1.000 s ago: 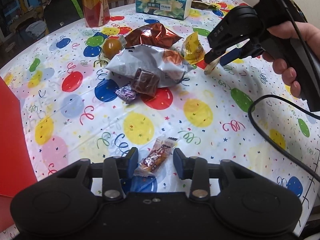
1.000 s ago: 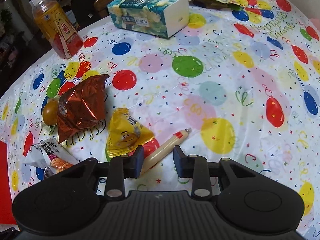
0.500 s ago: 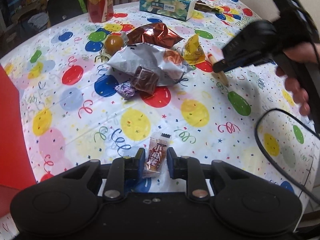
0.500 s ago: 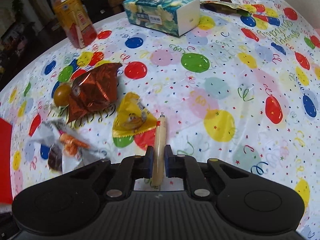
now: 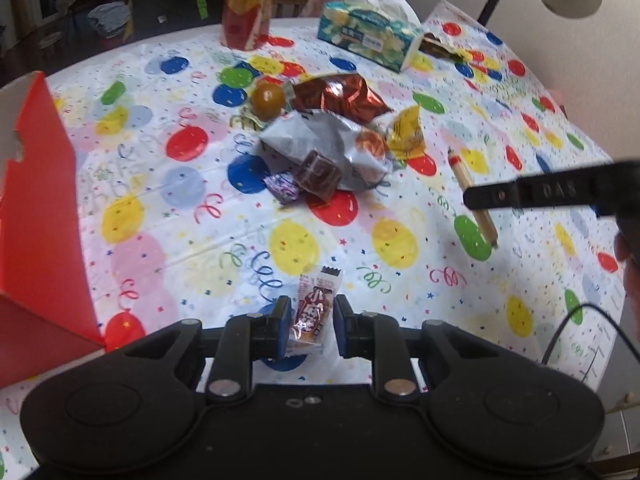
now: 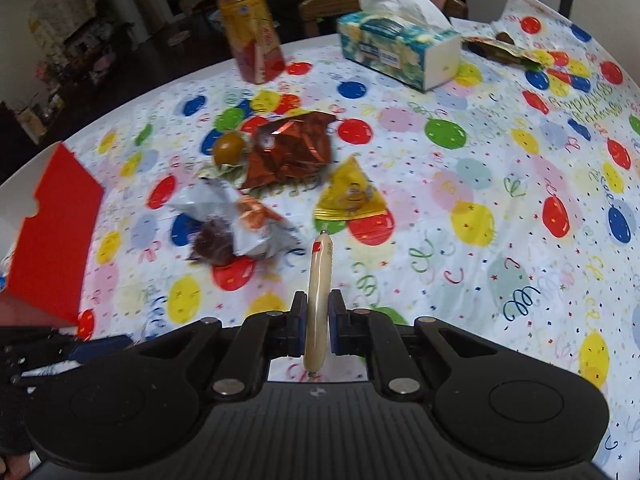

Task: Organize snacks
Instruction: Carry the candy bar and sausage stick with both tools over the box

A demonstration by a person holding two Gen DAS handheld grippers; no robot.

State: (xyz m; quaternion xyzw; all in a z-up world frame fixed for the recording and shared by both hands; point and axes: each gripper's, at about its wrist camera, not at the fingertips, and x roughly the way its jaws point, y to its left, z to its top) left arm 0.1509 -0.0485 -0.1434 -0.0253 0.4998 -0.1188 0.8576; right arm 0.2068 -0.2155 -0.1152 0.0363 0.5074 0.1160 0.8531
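We hold two snacks at once. Our left tool (image 5: 309, 325) is clenched on a small packet (image 5: 313, 307) whose long axis runs straight ahead between the fingers, its serrated end pointing away from us; it seems to hang just above the table (image 5: 400, 280). Our right tool (image 6: 318, 322) is clenched on a sausage stick (image 6: 319, 292), gripped low on its length so most of it juts forward and up, clear of the cloth.

The move we judge to come next turns on the red box (image 5: 36, 216). It stands at the left edge of the table, to the left of both tools. In the left view it rises just beside the left tool, while in the right view the box (image 6: 56, 236) lies well off to the left, past the heap of snacks. So our left hand is the nearer and should likely go in first. Its open top cannot be seen from here, so we cannot tell how full it is.

Other snacks lie in a loose heap ahead: a silver bag (image 5: 324, 140), a red foil bag (image 5: 340, 96), a yellow pouch (image 5: 406, 134), a brown square (image 5: 318, 172) and a purple sweet (image 5: 284, 188).

Little writing is legible. The right tool, seen from the left camera, bears "DAS" (image 5: 558, 190). Print on the packet, the bottle (image 6: 250, 32) and the tissue box (image 6: 396, 50) is too blurred to read.
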